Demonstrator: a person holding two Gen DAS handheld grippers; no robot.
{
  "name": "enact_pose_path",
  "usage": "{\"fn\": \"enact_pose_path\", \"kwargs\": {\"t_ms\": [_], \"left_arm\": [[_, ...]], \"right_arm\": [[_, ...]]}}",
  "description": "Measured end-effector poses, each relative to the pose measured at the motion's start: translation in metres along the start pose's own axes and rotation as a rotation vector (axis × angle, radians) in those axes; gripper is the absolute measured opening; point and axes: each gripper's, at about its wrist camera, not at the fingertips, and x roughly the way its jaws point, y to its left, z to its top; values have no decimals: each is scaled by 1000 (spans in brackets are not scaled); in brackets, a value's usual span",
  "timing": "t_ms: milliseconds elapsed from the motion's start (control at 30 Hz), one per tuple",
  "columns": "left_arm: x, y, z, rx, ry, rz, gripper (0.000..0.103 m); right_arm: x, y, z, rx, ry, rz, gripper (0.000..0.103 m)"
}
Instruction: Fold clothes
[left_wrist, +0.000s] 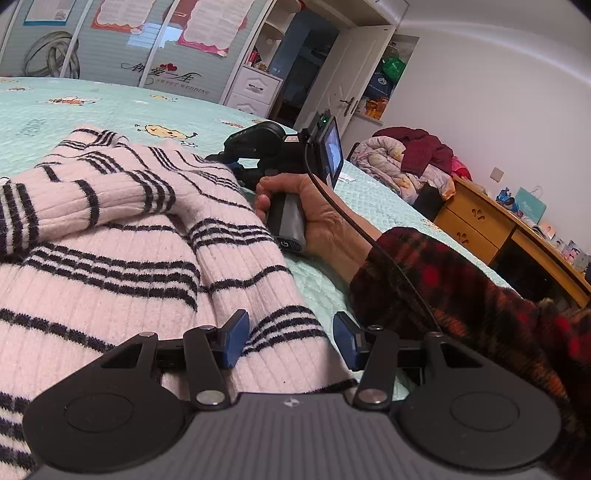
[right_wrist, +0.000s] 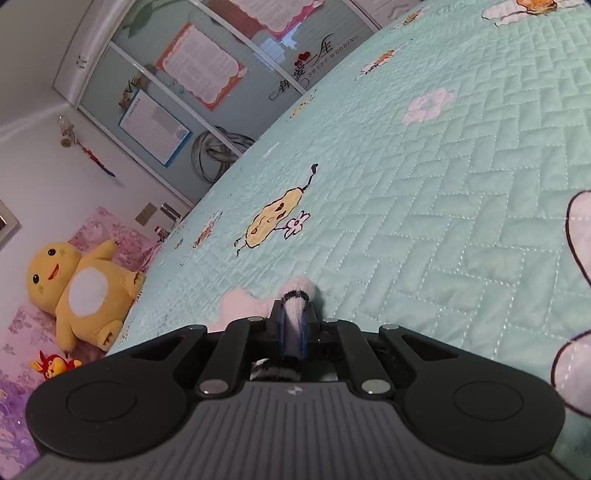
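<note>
- The pink striped sweater (left_wrist: 129, 236) lies rumpled on the bed (left_wrist: 110, 107), one sleeve thrown across the body, so the folding is not far along, I judge
- My left claw (left_wrist: 291, 341) hangs over the sweater's near hem with its blue pads (left_wrist: 232, 343) well apart; knit lies between them but neither pad presses it, so I hold nothing here
- I judge I keep it low so it can take the hem
- My right hand (left_wrist: 314, 214) grips the other handle beside the sweater's far edge
- My right claw (right_wrist: 293, 330) is pinched tight on a thin striped fold of the sweater, ready to draw that edge over
</note>
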Motion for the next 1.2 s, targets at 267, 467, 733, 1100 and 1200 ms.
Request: {"fn": "enact_pose_path", "kwargs": {"t_ms": [267,467,733,1100,1200], "left_arm": [[-1,0,1,6,3,10,54],[-1,0,1,-2,3,11,54],[0,1,2,1,6,13,54],[0,5,2,-27,1,-5,54],[-1,6,2,-45,0,-15,54]], "right_arm": [[-1,6,-1,-50,-32,-46,8],[-2,13,-1,-113,-89,-158,3],[1,-4,5,-21,-29,-38,12],[-74,12,-20,62,-91,288,19],[-72,33,-41,-45,50,287,19]]}}
